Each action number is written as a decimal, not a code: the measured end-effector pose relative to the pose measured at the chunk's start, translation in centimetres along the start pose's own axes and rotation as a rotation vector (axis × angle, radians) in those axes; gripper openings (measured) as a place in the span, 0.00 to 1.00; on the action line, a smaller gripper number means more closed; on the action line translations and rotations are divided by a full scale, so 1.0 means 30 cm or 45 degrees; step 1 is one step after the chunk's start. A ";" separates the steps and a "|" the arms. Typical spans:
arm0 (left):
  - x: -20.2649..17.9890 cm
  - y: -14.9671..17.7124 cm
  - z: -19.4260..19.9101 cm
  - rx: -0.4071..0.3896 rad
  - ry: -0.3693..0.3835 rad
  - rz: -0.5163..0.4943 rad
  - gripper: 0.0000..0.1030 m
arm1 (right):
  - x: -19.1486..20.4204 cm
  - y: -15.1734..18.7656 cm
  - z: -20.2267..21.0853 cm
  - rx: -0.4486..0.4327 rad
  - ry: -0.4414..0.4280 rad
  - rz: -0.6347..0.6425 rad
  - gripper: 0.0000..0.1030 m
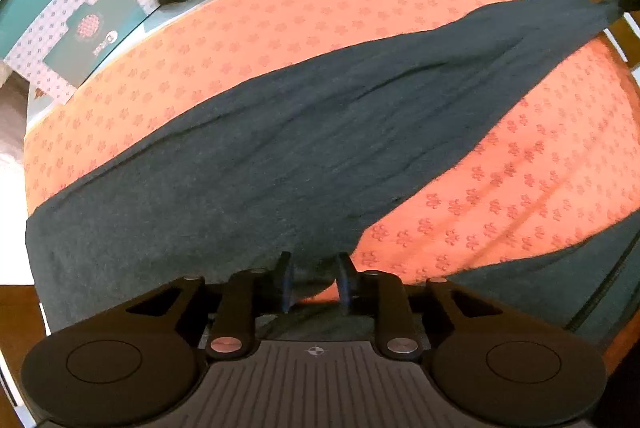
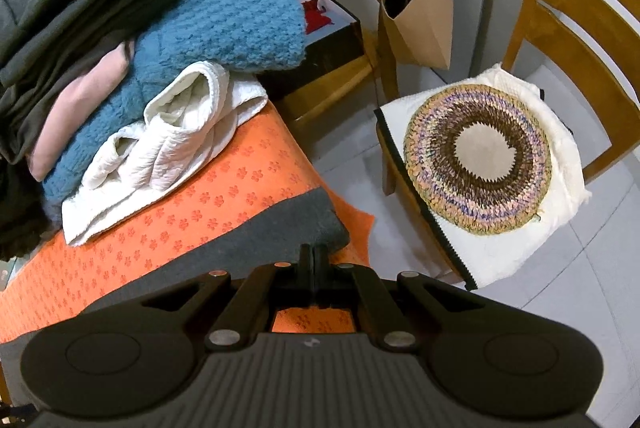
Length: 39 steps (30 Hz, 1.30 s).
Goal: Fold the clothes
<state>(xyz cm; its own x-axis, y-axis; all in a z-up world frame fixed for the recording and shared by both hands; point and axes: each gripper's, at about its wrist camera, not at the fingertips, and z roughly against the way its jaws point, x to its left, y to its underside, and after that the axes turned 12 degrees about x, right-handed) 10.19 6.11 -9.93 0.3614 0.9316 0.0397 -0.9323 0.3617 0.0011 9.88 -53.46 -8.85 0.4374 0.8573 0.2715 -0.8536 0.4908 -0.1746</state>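
Left hand-held gripper [image 1: 314, 282] stands apart over grey garment [image 1: 280, 148]; right hand-held gripper [image 2: 314, 274] clamps its edge near the table corner.

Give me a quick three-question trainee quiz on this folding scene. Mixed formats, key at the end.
1. True or false: the right gripper has its jaws wide open.
2. What lies on the white chair cushion? A) a laptop B) a round crocheted mat C) a dinner plate
3. What colour is the tablecloth under the dark grey garment?

Key: 1 false, the jaws are shut. 2 B. 3 orange, with a small flower print.
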 end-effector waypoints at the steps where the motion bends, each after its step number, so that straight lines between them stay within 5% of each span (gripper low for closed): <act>1: 0.000 -0.001 -0.003 0.002 -0.003 0.002 0.27 | 0.003 0.000 -0.003 0.002 0.005 0.006 0.01; 11: -0.007 -0.022 -0.054 0.036 0.014 -0.012 0.32 | -0.003 0.004 -0.073 0.066 0.043 0.011 0.01; 19: -0.035 -0.027 -0.082 0.029 0.055 -0.040 0.45 | -0.005 0.001 -0.114 0.098 0.067 0.015 0.01; 21: -0.034 -0.027 -0.082 0.017 0.050 -0.046 0.44 | -0.003 -0.003 -0.121 0.100 0.073 0.024 0.01; 25: -0.027 -0.032 -0.071 -0.029 -0.001 -0.048 0.06 | 0.000 -0.011 -0.129 0.097 0.083 0.034 0.01; 31: -0.010 -0.013 0.003 -0.052 0.050 -0.023 0.05 | -0.002 0.006 -0.078 0.082 0.083 0.057 0.00; 39: -0.045 0.077 -0.013 0.061 0.106 -0.047 0.09 | -0.051 0.112 -0.076 0.226 0.144 0.100 0.01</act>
<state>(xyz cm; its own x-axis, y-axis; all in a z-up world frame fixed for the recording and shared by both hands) 7.55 5.70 -10.38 0.3937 0.9182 -0.0448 -0.9171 0.3956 0.0493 6.99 -52.76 -12.02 0.3880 0.9087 0.1544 -0.9183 0.3954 -0.0192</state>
